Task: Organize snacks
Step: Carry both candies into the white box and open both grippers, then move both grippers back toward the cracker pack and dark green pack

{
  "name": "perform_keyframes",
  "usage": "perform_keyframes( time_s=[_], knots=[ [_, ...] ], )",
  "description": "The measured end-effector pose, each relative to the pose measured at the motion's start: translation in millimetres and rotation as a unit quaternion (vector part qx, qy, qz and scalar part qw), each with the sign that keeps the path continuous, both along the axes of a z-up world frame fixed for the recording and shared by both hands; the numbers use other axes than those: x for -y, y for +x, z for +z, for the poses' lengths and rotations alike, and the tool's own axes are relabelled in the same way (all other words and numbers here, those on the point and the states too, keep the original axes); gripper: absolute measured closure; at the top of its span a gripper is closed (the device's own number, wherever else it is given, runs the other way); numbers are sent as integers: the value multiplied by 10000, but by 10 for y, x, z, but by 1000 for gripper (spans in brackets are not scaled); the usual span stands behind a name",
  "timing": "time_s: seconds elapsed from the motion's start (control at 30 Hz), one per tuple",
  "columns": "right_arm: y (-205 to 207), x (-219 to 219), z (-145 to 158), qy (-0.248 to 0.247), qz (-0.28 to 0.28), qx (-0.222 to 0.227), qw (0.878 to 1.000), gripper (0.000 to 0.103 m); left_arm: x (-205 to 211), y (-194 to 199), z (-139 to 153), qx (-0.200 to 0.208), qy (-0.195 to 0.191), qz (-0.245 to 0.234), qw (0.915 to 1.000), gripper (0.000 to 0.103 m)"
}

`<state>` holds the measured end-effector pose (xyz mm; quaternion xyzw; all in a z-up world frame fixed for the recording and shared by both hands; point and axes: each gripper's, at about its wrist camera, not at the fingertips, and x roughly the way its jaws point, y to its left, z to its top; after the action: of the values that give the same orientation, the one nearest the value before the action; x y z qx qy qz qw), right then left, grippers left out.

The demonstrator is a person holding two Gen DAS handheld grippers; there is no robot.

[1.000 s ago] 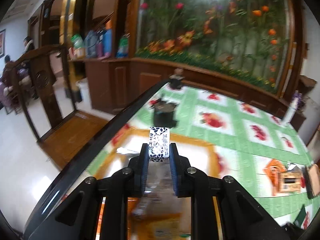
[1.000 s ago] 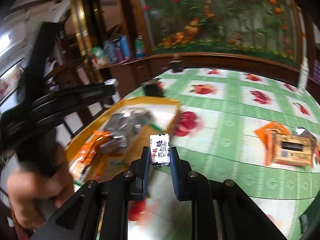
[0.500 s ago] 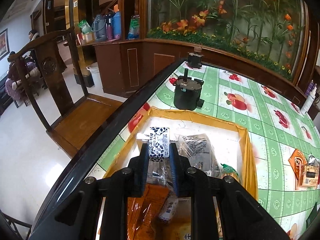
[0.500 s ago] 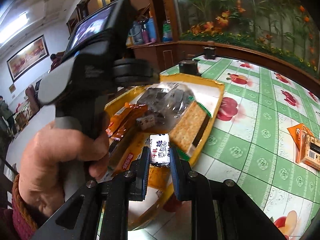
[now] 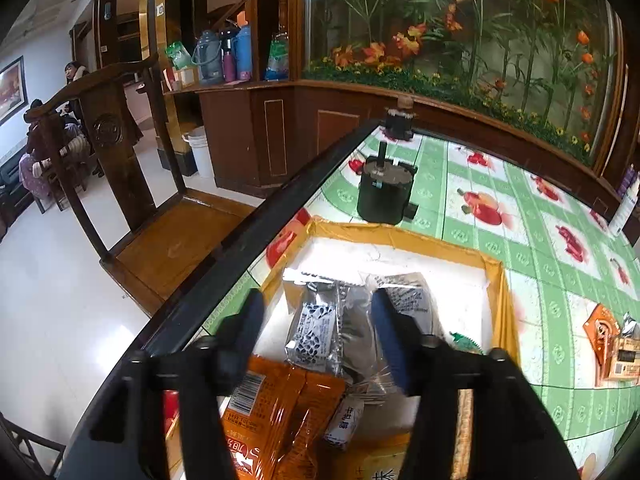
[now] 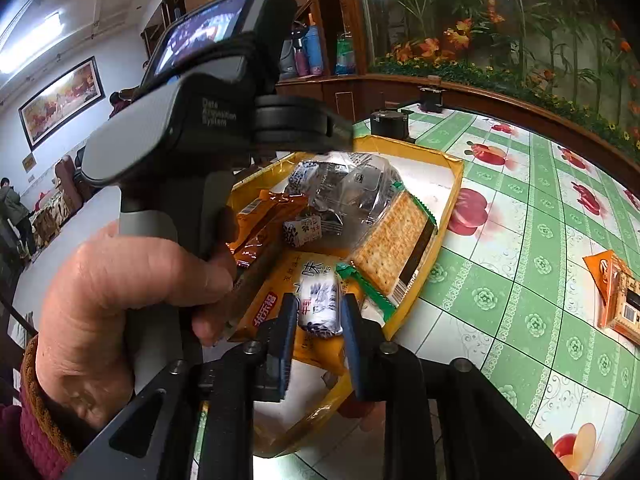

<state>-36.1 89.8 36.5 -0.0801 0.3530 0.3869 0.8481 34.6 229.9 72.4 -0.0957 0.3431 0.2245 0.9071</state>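
Observation:
A yellow-rimmed tray (image 5: 400,234) with a white floor holds several snack packets. My left gripper (image 5: 316,320) hovers over it with its jaws opening wide. A white candy with a dark flower print (image 5: 312,332) lies loose on the packets below, touching neither pad. My right gripper (image 6: 319,312) is over the tray's near corner (image 6: 452,200), its jaws starting to open. A second flower-print candy (image 6: 319,306) stands between its pads, which still touch it. A hand (image 6: 120,300) holds the left gripper's handle at the left of the right wrist view.
The tray also holds orange packets (image 5: 276,412), a cracker pack (image 6: 396,240), silver wrappers and another small candy (image 6: 302,232). A black pot (image 5: 384,196) stands behind the tray. An orange box (image 6: 624,300) lies to the right on the green tablecloth. A wooden chair (image 5: 120,160) stands past the table's left edge.
The left jaws have opened and their candy has dropped into the tray. The right gripper has carried its candy from over the tablecloth to over the tray's near corner.

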Motion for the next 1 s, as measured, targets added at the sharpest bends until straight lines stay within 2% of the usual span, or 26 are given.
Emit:
perform_keyframes(
  time_s=[0.03,0.1,0.37,0.57,0.67,0.73,0.8,0.87,0.93,1.0],
  knots=[
    [-11,6,12,9,-1,51,10000,63,5,-10,9,19,21,7,10000,41],
    [-24,20,32,31,-23,134,9999,58,9,-14,18,48,3,-13,10000,39],
    [43,246,161,400,-294,232,9985,58,-36,-122,117,535,-417,-74,9977,33],
    [413,797,314,746,-1044,233,9915,58,248,-147,216,815,-165,-557,9950,33],
    [709,1245,321,996,-1576,-69,9825,58,457,-136,235,817,72,-926,9923,31],
    [867,1552,364,1021,-1981,-34,9748,59,552,-136,247,861,46,-1208,9889,29],
    [1109,1876,387,754,-2518,25,9648,59,661,-129,253,884,-17,-1555,9839,29],
    [1318,2111,370,627,-2831,10,9570,59,751,-143,260,914,-119,-1862,9782,29],
    [1566,2384,295,457,-3245,-21,9448,59,844,-141,257,945,-300,-2243,9695,29],
    [1695,2580,217,422,-3436,-156,9380,59,958,-134,233,897,-476,-2599,9603,29]
  ],
)
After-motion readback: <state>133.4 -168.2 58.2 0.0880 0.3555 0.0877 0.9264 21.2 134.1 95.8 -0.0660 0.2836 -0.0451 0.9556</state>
